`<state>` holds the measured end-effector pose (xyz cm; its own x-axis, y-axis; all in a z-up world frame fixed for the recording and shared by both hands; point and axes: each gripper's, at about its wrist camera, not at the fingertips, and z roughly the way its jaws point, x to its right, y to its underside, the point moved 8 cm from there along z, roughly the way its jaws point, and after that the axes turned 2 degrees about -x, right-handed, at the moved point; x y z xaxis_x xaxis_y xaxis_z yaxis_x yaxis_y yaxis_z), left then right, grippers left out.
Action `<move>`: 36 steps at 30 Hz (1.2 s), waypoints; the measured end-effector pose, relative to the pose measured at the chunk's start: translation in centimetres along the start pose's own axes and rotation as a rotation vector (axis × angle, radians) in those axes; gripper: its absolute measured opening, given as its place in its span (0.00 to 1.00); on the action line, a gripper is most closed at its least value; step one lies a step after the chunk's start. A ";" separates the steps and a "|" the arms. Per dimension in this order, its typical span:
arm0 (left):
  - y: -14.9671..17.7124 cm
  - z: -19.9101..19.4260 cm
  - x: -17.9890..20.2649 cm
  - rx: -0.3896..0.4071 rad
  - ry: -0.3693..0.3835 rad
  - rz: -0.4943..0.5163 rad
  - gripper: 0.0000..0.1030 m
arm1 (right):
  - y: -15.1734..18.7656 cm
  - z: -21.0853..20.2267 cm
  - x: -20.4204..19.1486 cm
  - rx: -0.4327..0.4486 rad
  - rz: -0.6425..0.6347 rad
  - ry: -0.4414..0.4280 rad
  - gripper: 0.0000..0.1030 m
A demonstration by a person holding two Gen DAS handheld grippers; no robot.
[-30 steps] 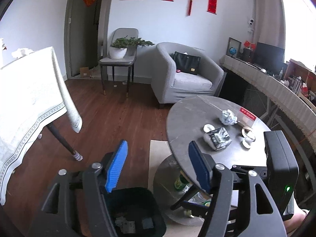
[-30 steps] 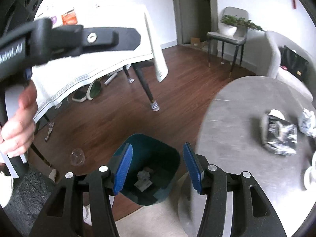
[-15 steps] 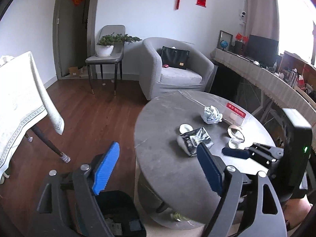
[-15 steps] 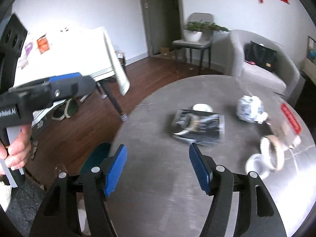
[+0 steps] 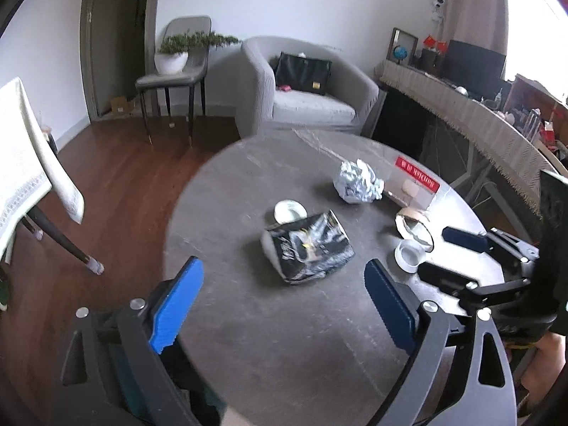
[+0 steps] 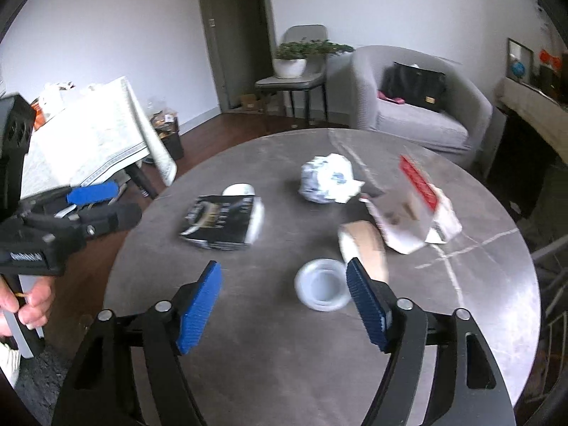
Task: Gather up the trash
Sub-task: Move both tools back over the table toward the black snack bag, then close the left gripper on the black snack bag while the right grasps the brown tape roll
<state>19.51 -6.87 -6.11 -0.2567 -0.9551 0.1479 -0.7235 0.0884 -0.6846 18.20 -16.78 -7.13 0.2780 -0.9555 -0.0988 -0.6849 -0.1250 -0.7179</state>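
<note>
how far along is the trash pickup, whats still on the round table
Done: nothing in these views confirms it; no bin shows clearly.
In hand: nothing. The left gripper and right gripper have just been opening, with nothing between the jaws of either.
Left on the round table: black foil bag, crumpled paper ball, torn carton, tape roll, clear lid, small white lid.

The red label (image 6: 419,181) print is too blurred to read. The brown tape roll (image 6: 365,248) is smeared, and the right tool (image 6: 284,305) partly hides it.
</note>
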 end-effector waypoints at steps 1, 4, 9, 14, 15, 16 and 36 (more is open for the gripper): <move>0.1 0.3 0.2 -0.009 -0.001 -0.001 0.91 | 0.0 -0.1 0.4 0.001 0.007 0.001 0.75; 0.5 2.0 0.9 -0.036 -0.024 0.015 0.91 | 0.3 -0.3 2.1 0.005 0.031 0.008 0.76; 0.6 3.7 1.7 -0.046 -0.059 0.044 0.91 | 0.3 -0.2 4.1 -0.003 0.053 0.005 0.76; 0.4 5.3 2.2 -0.059 -0.078 0.039 0.91 | -0.1 0.3 4.6 -0.010 0.055 -0.001 0.76; 0.3 5.5 2.2 -0.062 -0.082 0.034 0.91 | -0.2 0.6 4.7 -0.014 0.053 0.003 0.76; 0.2 5.7 2.2 -0.062 -0.093 0.029 0.91 | -0.2 0.6 4.6 -0.018 0.051 0.005 0.75; -0.4 8.2 2.5 -0.138 -0.132 0.063 0.85 | -0.9 3.7 4.4 -0.103 0.014 0.002 0.30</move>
<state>24.41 -11.64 -11.33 -0.2242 -0.9745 0.0068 -0.7918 0.1781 -0.5843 22.57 -19.91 -9.47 0.2664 -0.9579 -0.1070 -0.7545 -0.1381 -0.6416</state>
